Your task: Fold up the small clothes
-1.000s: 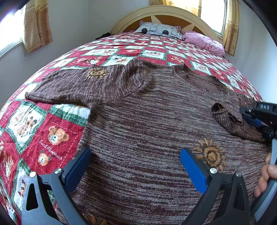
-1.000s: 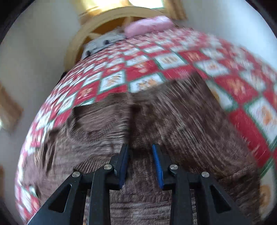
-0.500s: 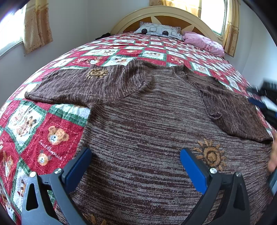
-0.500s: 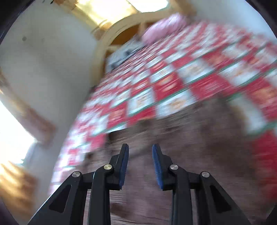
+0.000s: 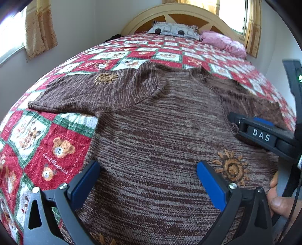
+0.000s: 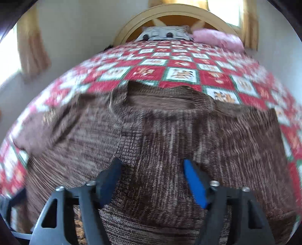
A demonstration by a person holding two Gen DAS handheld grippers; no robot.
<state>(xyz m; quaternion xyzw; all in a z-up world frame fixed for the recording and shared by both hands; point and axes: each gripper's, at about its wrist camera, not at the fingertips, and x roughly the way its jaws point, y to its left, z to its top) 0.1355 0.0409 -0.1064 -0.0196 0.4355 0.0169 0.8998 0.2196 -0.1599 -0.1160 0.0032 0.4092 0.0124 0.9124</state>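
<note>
The sweater (image 5: pixel 160 135) lies flat on the quilt (image 5: pixel 62 143), neck toward the headboard (image 5: pixel 188 15), hem toward the person; its long axis runs up the bed. One sleeve (image 5: pixel 90 94) stretches out sideways on the left, unfolded. The right sleeve (image 5: pixel 251 105) lies folded in over the body.

The right gripper (image 6: pixel 151 169) sits just over that folded sleeve, with its jaws opening; knit shows between them, but the pads do not press on it. Its view is blurred, so contact with the cloth cannot be confirmed. The right hand (image 5: pixel 279 199) shows at the left view's edge.

The left gripper (image 5: pixel 147 169) hangs over the hem region with jaws spread wide, nothing pinched.

Judgement: the outstretched sleeve lies ahead and to the left of the left gripper's jaws, well apart from the right gripper. The left hand is nearer for that fold.
</note>
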